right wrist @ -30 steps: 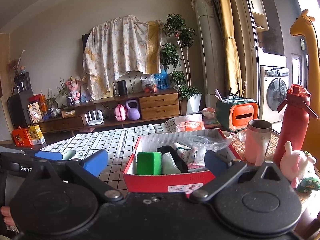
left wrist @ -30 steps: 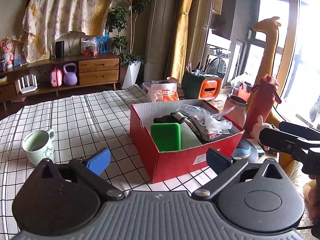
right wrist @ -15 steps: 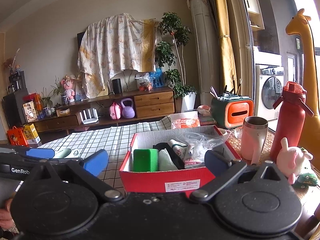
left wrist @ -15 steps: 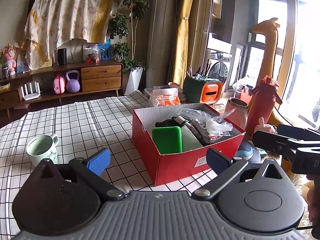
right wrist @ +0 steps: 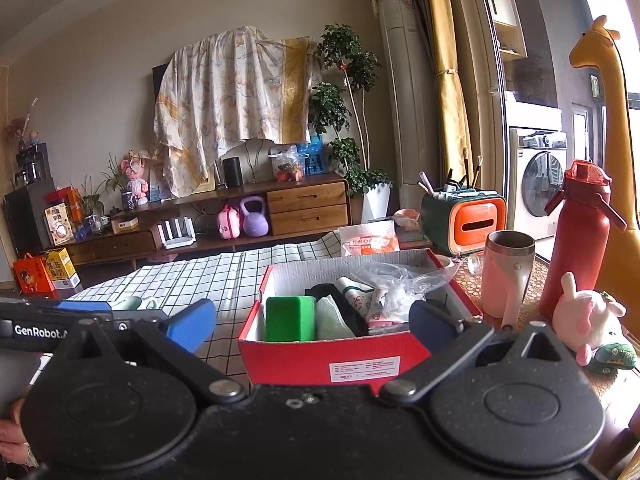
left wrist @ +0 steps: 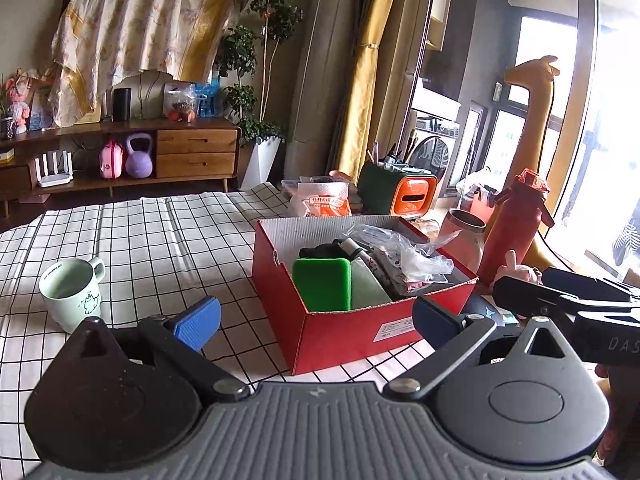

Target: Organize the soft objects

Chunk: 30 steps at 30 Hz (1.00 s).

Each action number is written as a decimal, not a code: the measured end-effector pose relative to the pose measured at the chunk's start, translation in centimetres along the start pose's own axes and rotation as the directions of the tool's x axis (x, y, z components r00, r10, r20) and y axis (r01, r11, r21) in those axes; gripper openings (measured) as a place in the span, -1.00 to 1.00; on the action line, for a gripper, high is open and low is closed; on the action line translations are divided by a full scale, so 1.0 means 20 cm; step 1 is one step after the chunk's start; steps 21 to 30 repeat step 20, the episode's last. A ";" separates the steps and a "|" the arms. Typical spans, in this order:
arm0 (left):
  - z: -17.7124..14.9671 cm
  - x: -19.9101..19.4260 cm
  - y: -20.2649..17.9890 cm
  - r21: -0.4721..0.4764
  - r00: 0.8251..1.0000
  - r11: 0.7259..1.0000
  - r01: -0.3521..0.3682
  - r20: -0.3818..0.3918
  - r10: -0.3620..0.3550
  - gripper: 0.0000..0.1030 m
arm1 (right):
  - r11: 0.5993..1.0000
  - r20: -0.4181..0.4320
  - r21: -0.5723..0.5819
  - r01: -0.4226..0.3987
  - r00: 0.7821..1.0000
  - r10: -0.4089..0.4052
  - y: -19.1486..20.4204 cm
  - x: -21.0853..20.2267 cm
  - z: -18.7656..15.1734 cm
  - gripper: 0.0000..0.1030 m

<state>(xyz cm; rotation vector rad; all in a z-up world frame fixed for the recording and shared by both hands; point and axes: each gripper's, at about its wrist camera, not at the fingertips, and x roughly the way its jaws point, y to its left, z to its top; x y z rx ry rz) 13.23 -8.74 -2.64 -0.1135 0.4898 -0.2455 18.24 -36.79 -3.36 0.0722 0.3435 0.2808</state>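
The red box (left wrist: 352, 332) with the green sponge (left wrist: 322, 284) and other soft things stands on the counter (left wrist: 160, 240), straight ahead of both my grippers. My left gripper (left wrist: 316, 318) and right gripper (right wrist: 312, 326) have jaws released, holding nothing. Neither seems clearly nearer.

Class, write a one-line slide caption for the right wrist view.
Open right gripper faces a red box holding a green sponge, with a pink plush bunny beside it.
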 end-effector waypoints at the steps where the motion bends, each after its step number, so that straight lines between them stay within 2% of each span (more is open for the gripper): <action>1: 0.00 -0.01 -0.01 0.004 1.000 1.000 -0.001 0.009 0.001 0.99 | 1.000 0.000 0.003 0.005 1.000 -0.005 0.00 0.00 0.00 0.99; 11: 0.00 -0.04 -0.05 0.074 0.998 0.996 -0.040 0.049 0.037 1.00 | 1.000 -0.003 -0.005 0.016 1.000 -0.016 0.02 0.00 -0.01 0.99; 30: -0.02 -0.04 -0.04 0.060 0.999 0.998 -0.022 0.031 0.020 1.00 | 1.000 -0.010 -0.003 0.014 1.000 -0.014 0.02 0.00 -0.02 0.99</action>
